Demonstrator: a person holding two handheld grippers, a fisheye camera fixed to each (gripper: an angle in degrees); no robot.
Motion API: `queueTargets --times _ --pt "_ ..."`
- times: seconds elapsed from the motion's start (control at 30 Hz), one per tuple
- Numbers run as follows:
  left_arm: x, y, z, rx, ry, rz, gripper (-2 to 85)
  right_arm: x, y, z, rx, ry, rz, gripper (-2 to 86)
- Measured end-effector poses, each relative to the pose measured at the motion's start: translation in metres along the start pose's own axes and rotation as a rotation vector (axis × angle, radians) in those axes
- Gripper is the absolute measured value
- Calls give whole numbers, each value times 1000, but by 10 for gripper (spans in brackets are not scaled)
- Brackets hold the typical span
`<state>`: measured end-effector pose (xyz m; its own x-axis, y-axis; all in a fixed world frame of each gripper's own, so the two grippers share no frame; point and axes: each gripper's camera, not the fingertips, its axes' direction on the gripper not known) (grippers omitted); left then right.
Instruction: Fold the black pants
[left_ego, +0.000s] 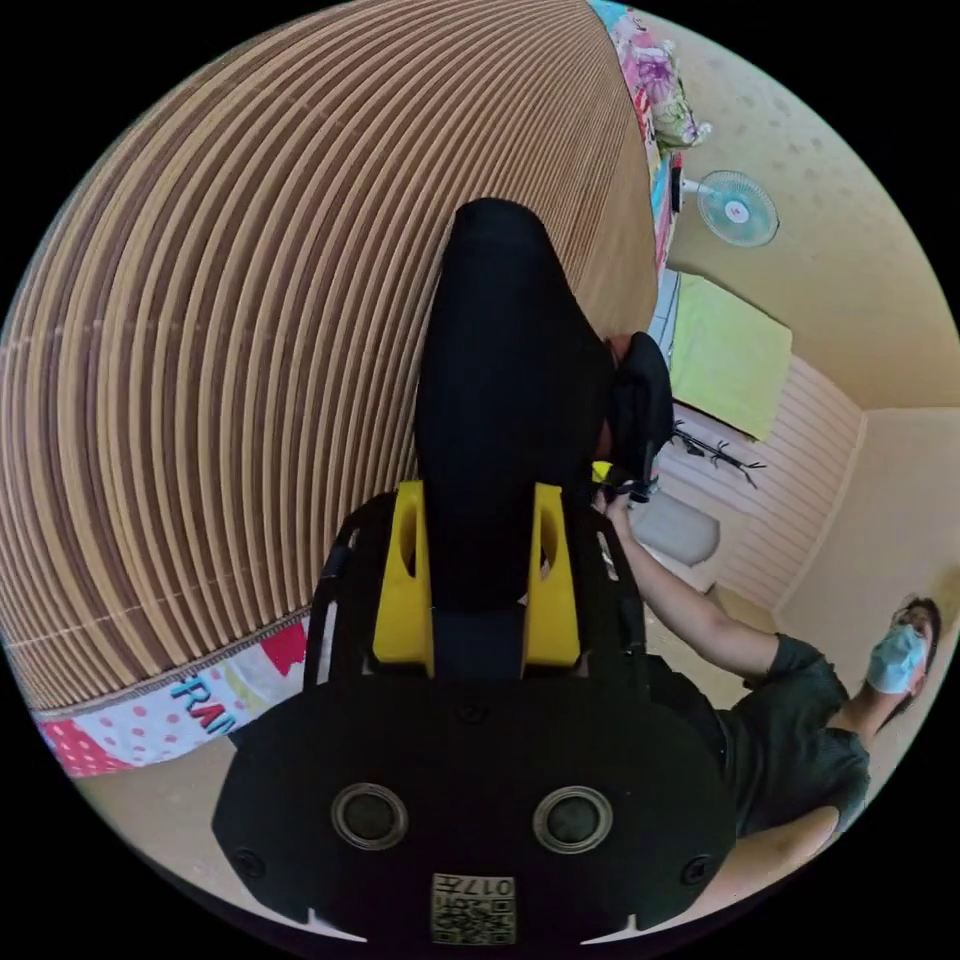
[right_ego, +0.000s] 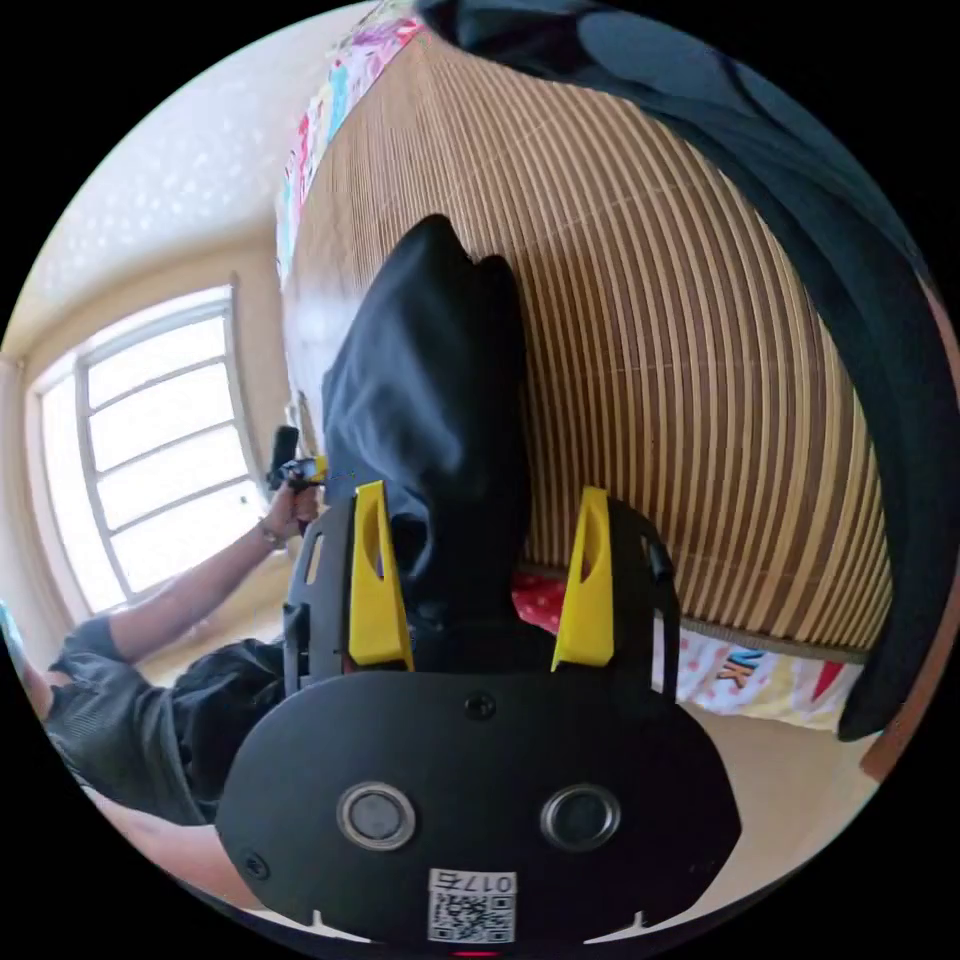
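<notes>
The black pants (left_ego: 495, 350) rise between the yellow jaws of my left gripper (left_ego: 478, 495), which is shut on the fabric above a striped bamboo mat (left_ego: 200, 350). A hand holds my right gripper (left_ego: 625, 482) further off, with a bunch of black cloth beside it. In the right gripper view, a fold of the pants (right_ego: 430, 400) lies inside my right gripper (right_ego: 482, 495). It rests against one jaw, while the other jaw stands apart from it, so this gripper is open. More of the pants (right_ego: 800, 220) sweeps across that view's edge. My left gripper (right_ego: 295, 468) is small, in a hand.
The mat covers a bed with a colourful patterned sheet (left_ego: 180, 705) along its edge. A person in a dark shirt (left_ego: 790, 740) stands beside the bed. A fan (left_ego: 735, 208), a yellow-green cloth (left_ego: 730, 365) and a window (right_ego: 150, 450) are on the walls.
</notes>
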<state>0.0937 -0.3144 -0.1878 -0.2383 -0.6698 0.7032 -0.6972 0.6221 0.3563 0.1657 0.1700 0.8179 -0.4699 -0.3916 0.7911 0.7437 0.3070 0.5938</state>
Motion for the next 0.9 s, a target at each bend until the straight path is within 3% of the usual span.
queueTargets --times 0.07,0.1,0.23,0.33,0.4,0.57,0.77,0.9 --pt "-9 5 0 -45 88 2 87 4 10 -2 47 -26 -26 214" --pt "-8 10 -3 -61 100 20 80 10 15 5 49 -167 -51 204" --pt "18 25 -23 -86 67 124 67 28 27 35 59 -335 58 170" --pt "57 33 -46 -102 99 249 64 44 29 71 -31 -661 133 135" --pt "107 35 -62 -136 83 384 63 34 31 95 -63 -937 81 115" --pt "234 32 -77 -153 76 637 62 8 35 78 29 -1277 -78 82" --pt "421 36 -20 -300 201 976 61 -9 55 -65 299 -1371 -431 77" --pt "550 43 44 -425 392 1158 61 -2 111 -207 612 -1231 -621 86"
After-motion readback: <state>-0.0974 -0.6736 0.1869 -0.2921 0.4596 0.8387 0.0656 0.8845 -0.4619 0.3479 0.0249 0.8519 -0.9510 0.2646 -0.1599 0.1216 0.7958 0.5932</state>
